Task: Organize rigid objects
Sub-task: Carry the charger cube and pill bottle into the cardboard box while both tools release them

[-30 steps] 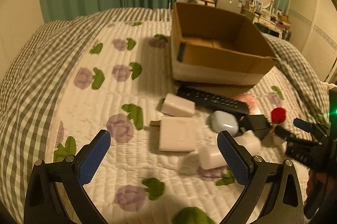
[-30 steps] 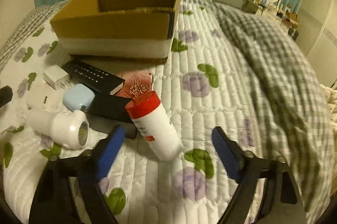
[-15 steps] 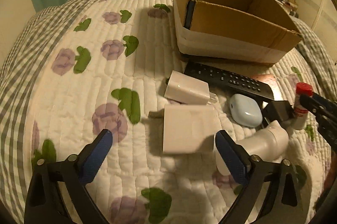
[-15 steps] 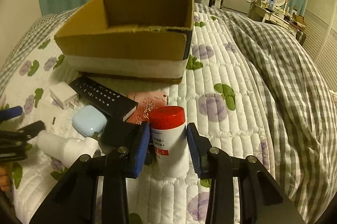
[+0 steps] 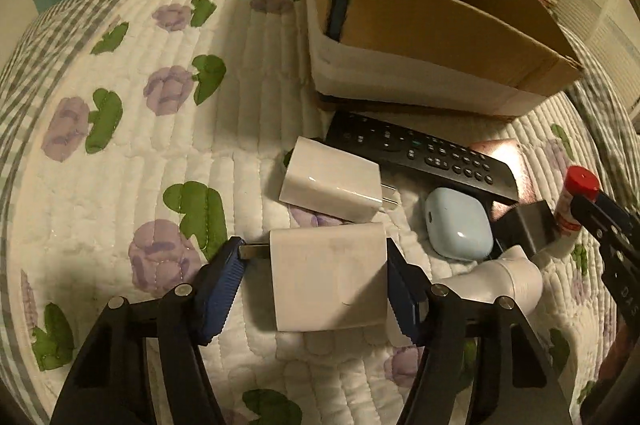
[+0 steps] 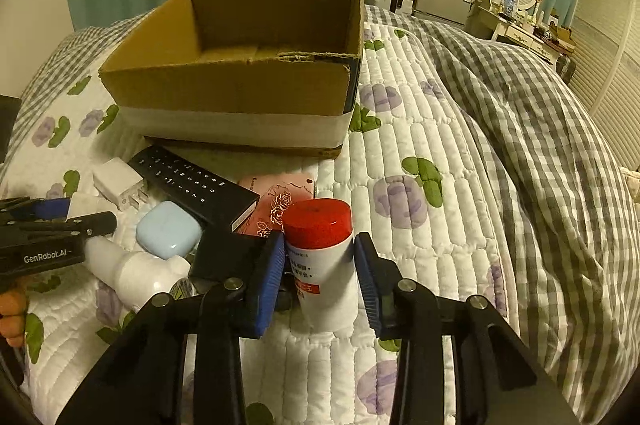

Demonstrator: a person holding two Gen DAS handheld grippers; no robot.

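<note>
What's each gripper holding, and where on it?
Left gripper clamps the big white charger end to end, prong tip to flat back. Right gripper grips the red-capped bottle just below its cap.

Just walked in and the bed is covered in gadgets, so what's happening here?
A person is tidying small items lying on the quilt in front of an open cardboard box. The left claw brackets a white charger block, its fingers about touching it. The right claw is shut on a white bottle with a red cap. A black remote, pale blue earbud case and smaller white charger lie unpacked.
</note>
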